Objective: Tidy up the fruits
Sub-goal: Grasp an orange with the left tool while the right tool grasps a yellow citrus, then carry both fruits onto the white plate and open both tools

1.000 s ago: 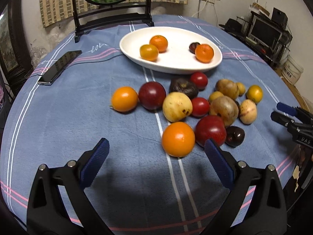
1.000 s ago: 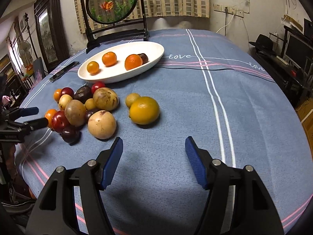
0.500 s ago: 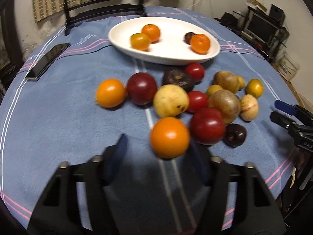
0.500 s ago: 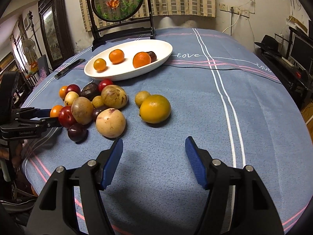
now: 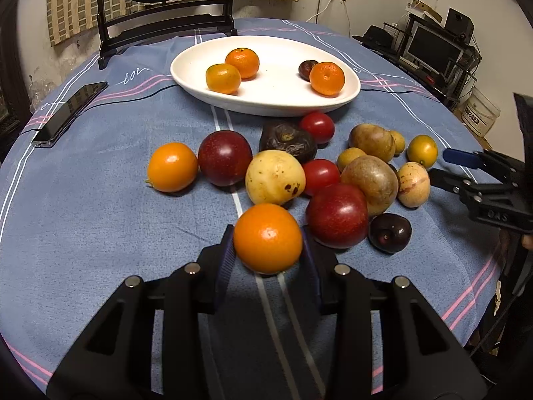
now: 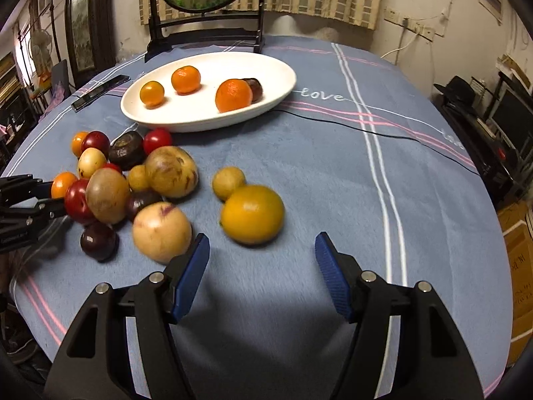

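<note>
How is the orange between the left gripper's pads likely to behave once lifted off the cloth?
The orange is round and glossy, so it may slip or rotate between the left gripper, whose jaws are closing on its sides. It looks firm, so it probably won't crush. If dropped, it would likely roll into the red plum beside it.

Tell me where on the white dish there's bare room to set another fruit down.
The white dish is bare in its middle, between the two oranges at one end and the orange with the dark fruit at the other. The near rim is crowded by the loose fruit pile.
</note>
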`<action>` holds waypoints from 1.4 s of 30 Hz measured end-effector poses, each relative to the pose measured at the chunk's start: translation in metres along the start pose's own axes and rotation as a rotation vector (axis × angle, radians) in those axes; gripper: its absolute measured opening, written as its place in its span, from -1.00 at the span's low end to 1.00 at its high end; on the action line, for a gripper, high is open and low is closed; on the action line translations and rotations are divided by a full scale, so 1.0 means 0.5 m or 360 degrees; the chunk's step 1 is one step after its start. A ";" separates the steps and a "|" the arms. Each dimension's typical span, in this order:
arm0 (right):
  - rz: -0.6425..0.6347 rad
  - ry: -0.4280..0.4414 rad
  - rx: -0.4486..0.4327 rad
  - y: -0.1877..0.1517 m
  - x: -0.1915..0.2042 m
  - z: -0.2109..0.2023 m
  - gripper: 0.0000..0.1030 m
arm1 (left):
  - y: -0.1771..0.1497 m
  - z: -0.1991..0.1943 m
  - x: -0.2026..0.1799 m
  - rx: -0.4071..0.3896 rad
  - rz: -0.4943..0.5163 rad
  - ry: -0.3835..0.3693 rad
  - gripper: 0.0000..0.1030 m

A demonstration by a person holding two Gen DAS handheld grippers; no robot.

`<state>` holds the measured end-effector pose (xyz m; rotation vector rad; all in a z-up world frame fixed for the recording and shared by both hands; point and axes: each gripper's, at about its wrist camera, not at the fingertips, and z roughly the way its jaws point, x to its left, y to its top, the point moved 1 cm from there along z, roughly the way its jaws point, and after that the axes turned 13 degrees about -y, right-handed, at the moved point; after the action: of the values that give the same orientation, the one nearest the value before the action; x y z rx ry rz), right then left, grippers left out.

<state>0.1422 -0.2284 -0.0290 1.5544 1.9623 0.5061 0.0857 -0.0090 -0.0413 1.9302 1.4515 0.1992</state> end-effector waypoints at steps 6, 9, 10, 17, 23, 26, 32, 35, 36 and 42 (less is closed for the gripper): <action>-0.0049 -0.0018 0.0044 0.029 0.022 0.032 -0.17 | 0.003 0.004 -0.002 0.0016 0.0009 0.0019 -0.25; -0.0050 0.0037 0.0014 0.029 0.026 0.023 -0.18 | 0.005 0.004 -0.001 0.0022 -0.0001 0.0018 -0.25; -0.0042 0.0038 0.0016 0.027 0.024 0.023 -0.18 | 0.006 0.005 -0.002 0.0027 0.0005 0.0024 -0.25; 0.0064 0.0104 0.0025 0.003 0.001 0.015 -0.18 | 0.005 0.006 -0.006 0.0029 0.0023 0.0050 -0.26; 0.0095 0.0120 -0.0011 -0.008 -0.014 -0.004 -0.18 | 0.006 -0.019 -0.012 -0.0011 0.0032 0.0046 -0.26; 0.0113 0.0134 -0.0054 -0.006 -0.022 -0.022 -0.18 | 0.015 -0.046 -0.016 -0.0054 0.0059 0.0062 -0.26; 0.0106 0.0192 -0.0177 0.018 -0.021 -0.070 -0.17 | 0.053 -0.083 -0.016 -0.0129 0.0077 0.0067 -0.26; 0.0095 0.0211 -0.0231 0.041 -0.014 -0.087 -0.17 | 0.086 -0.086 -0.011 -0.0147 0.0070 0.0063 -0.26; 0.0090 0.0219 -0.0253 0.050 -0.012 -0.092 -0.17 | 0.093 -0.086 -0.010 -0.0150 0.0069 0.0062 -0.26; 0.0066 0.0254 -0.0334 0.116 0.008 -0.102 -0.17 | 0.174 -0.071 -0.004 -0.0182 0.0071 0.0042 -0.26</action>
<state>0.1521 -0.2070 0.0447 1.4629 1.9254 0.8478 0.1349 -0.0061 0.0385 1.8744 1.3844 0.3222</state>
